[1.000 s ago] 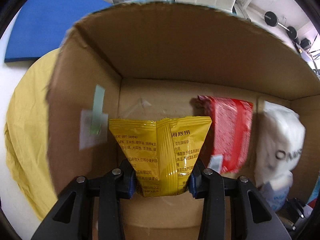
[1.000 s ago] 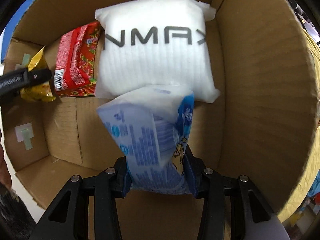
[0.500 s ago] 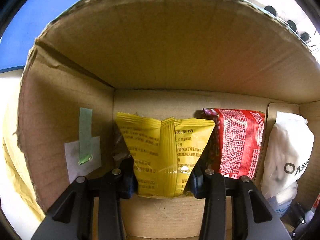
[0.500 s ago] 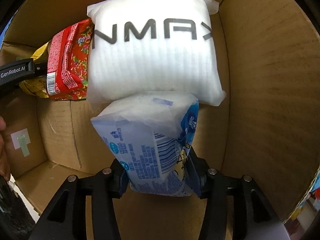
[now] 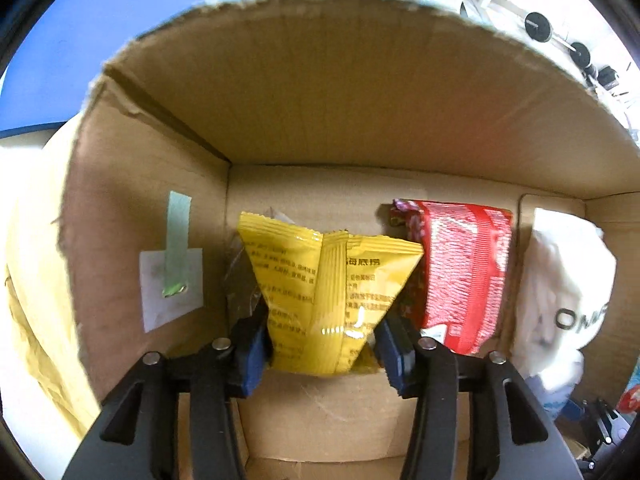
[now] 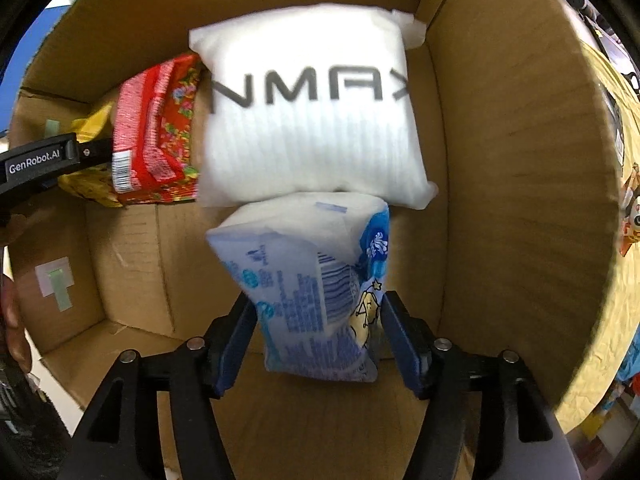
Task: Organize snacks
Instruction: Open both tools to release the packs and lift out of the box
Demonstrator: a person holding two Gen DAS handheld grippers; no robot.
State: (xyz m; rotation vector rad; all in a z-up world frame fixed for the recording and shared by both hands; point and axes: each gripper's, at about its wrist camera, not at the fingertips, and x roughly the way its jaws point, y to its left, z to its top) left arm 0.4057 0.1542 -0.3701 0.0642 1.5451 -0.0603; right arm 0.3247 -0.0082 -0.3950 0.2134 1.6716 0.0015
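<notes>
Both hands are putting snacks into the cardboard box (image 5: 320,112) right now. This is the placing step.

The left tongs (image 5: 324,354) are closed on a yellow snack bag (image 5: 328,292), pinching its near end. The bag is inside the box, near the far left corner. Just to its right stands a red snack bag (image 5: 464,272), and further right is a white packet (image 5: 564,292) with dark letters on it. A small dark wrapper seems to sit behind the yellow bag on its left, but it is too blurry to be sure.

The right tongs (image 6: 318,340) are closed on a blue and white snack bag (image 6: 308,288), holding it by its near end. The bag's far end touches or almost touches the near edge of the white packet (image 6: 308,112) on the right side of the box. The red snack bag (image 6: 156,136) lies to the left of the white packet, with the yellow snack bag (image 6: 90,124) peeking out beyond it.

Next, I think each bag needs to be lowered until it rests on the box floor. Then the tongs should open and pull back gently, so the bags stay in their row. The yellow bag should sit close beside the red one. The blue and white bag should settle in the free space near the white packet without pushing it away.
</notes>
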